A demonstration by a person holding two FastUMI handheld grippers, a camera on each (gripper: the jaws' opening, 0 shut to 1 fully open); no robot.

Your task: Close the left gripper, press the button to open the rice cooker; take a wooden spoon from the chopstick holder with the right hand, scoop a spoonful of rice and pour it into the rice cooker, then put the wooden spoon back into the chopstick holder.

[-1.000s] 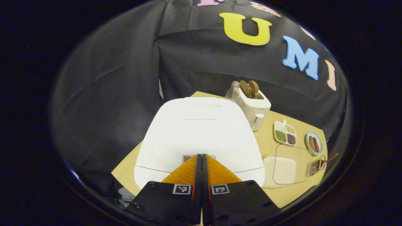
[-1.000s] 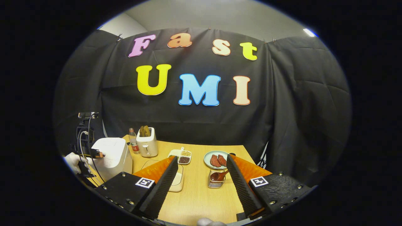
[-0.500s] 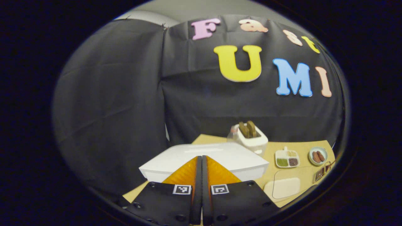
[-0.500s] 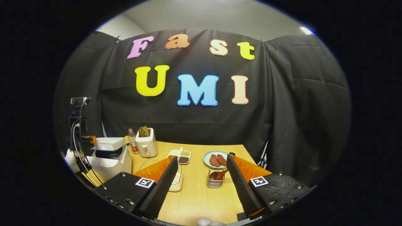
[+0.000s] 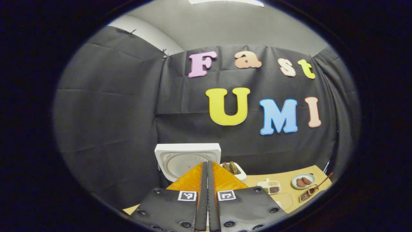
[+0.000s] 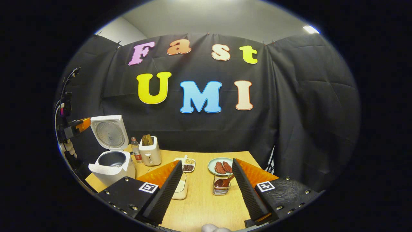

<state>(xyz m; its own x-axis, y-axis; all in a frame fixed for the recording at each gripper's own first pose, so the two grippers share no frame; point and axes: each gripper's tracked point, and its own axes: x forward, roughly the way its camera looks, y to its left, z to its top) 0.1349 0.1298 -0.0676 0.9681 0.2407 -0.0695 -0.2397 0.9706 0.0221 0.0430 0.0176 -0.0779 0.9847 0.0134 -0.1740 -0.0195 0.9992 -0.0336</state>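
The white rice cooker (image 6: 111, 164) stands open at the table's left end, its lid (image 6: 107, 132) upright and the pot bare. In the left gripper view the lid (image 5: 188, 158) rises just beyond my left gripper (image 5: 206, 163), which is shut on nothing. That gripper (image 6: 77, 125) hangs in the air left of the lid, apart from it. My right gripper (image 6: 206, 161) is open above the table's near edge. Between its fingers, farther off, the wooden spoon (image 6: 224, 181) sits in the chopstick holder (image 6: 220, 188). A clear box of rice (image 6: 181, 188) lies partly behind its left finger.
Behind the cooker stand a bottle (image 6: 135, 149) and a white toaster (image 6: 149, 151). A divided dish of beans (image 6: 186, 165) and a plate of meat (image 6: 220, 166) sit mid-table. The wooden table (image 6: 202, 206) ends at the black cloth wall behind and to the right.
The cooker's lid has swung from closed to fully upright. My left gripper rose up and away from the lid, still shut. The right gripper barely moved.
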